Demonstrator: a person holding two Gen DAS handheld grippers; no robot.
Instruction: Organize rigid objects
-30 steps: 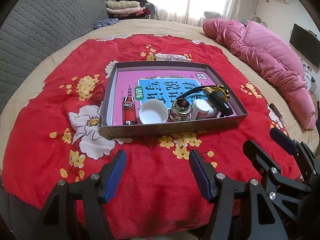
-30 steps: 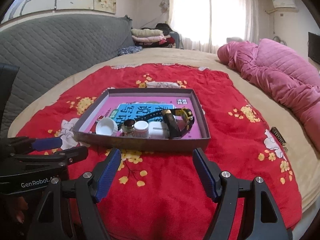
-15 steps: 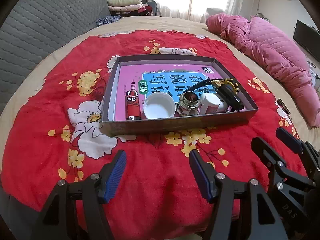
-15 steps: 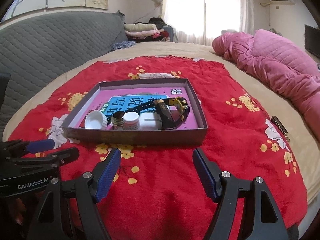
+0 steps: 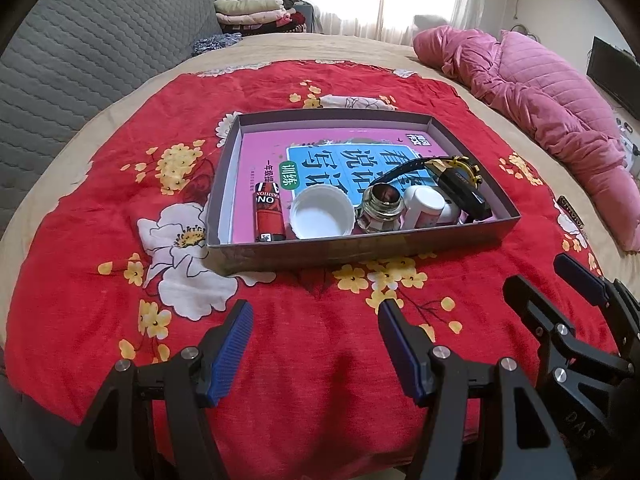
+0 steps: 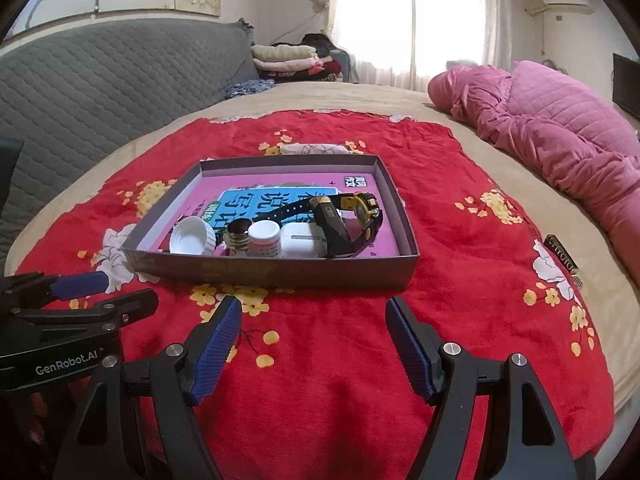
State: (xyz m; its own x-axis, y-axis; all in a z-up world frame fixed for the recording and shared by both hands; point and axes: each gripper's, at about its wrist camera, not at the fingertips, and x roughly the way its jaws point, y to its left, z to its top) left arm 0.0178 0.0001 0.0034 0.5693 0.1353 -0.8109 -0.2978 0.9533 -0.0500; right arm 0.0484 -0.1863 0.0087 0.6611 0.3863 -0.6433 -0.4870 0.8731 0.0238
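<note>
The box (image 5: 360, 250) sits on the red flowered blanket (image 5: 100, 208) in the left wrist view, holding along its near wall a red lighter (image 5: 269, 216), a white cap (image 5: 322, 218), a small glass jar (image 5: 380, 206), a white bottle (image 5: 426, 206) and a black-and-yellow watch (image 5: 460, 184), while the left gripper (image 5: 316, 344) hangs wide open and empty above the blanket, short of the box. In the right wrist view the same box (image 6: 272, 274) lies ahead of the right gripper (image 6: 314, 344), whose fingers are likewise spread wide with nothing between them.
</note>
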